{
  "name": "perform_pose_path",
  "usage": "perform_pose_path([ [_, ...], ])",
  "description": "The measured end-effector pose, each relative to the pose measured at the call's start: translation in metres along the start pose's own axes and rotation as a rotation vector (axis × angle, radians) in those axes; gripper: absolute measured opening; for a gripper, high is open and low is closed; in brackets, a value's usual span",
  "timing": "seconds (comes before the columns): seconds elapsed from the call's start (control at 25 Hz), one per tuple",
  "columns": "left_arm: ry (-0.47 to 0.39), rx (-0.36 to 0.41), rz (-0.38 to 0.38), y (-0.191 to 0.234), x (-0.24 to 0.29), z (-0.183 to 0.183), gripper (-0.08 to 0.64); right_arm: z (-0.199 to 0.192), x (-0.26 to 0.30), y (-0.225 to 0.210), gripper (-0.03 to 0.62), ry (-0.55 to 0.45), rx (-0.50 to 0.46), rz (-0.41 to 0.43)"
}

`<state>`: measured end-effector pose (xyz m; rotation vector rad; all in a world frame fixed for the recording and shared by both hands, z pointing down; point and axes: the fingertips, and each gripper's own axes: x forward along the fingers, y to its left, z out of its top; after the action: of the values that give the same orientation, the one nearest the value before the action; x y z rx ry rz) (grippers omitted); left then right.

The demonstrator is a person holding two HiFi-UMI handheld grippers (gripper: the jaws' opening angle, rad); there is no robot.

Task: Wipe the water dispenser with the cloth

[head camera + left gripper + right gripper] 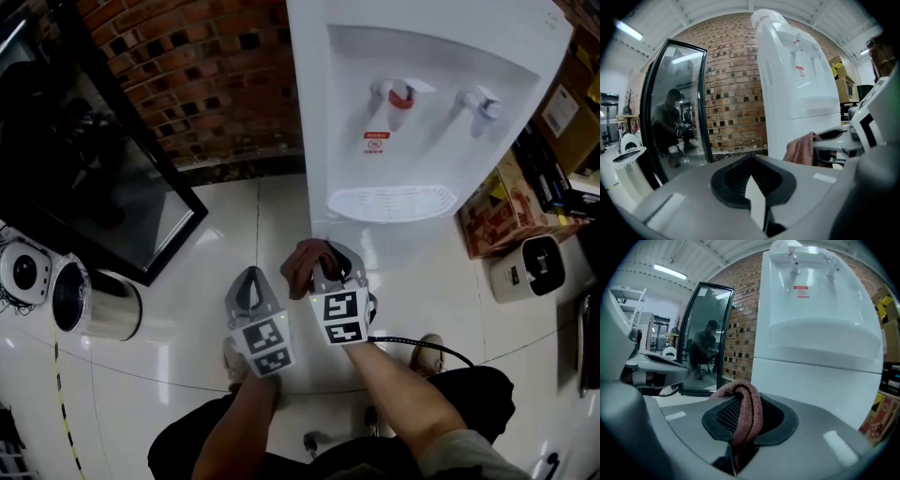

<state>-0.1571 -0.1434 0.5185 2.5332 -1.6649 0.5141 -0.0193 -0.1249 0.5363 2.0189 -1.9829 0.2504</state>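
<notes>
The white water dispenser (422,103) stands against the brick wall, with a red tap (400,95), a blue tap (483,103) and a drip tray (392,202). My right gripper (336,272) hovers just in front of its base, shut on a reddish-brown cloth (302,265). In the right gripper view the cloth (746,416) drapes over the jaw tips of the right gripper (740,401), and the dispenser (820,333) fills the view ahead. My left gripper (251,292) sits beside it on the left, shut and holding nothing. From the left gripper (752,176) the cloth (801,149) shows to the right.
A black-framed glass panel (94,159) leans at the left by the brick wall (206,75). A steel bin (94,302) and a round white device (23,272) sit on the floor at the left. Cardboard boxes (506,206) and a white appliance (530,267) crowd the dispenser's right side.
</notes>
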Motion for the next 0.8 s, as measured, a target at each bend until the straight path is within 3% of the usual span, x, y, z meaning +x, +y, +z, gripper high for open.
perform_pose_path([
  [0.16, -0.007, 0.043, -0.042, -0.019, 0.003, -0.006, 0.0, -0.013, 0.011, -0.004, 0.086, 0.027, 0.005, -0.038],
  [0.44, 0.026, 0.04, -0.112, -0.056, 0.01, -0.016, 0.0, -0.02, 0.003, -0.038, 0.086, 0.04, 0.03, -0.098],
  [0.8, 0.014, 0.051, -0.237, -0.125, 0.007, -0.005, 0.0, -0.033, -0.024, -0.109, 0.087, 0.057, 0.081, -0.233],
])
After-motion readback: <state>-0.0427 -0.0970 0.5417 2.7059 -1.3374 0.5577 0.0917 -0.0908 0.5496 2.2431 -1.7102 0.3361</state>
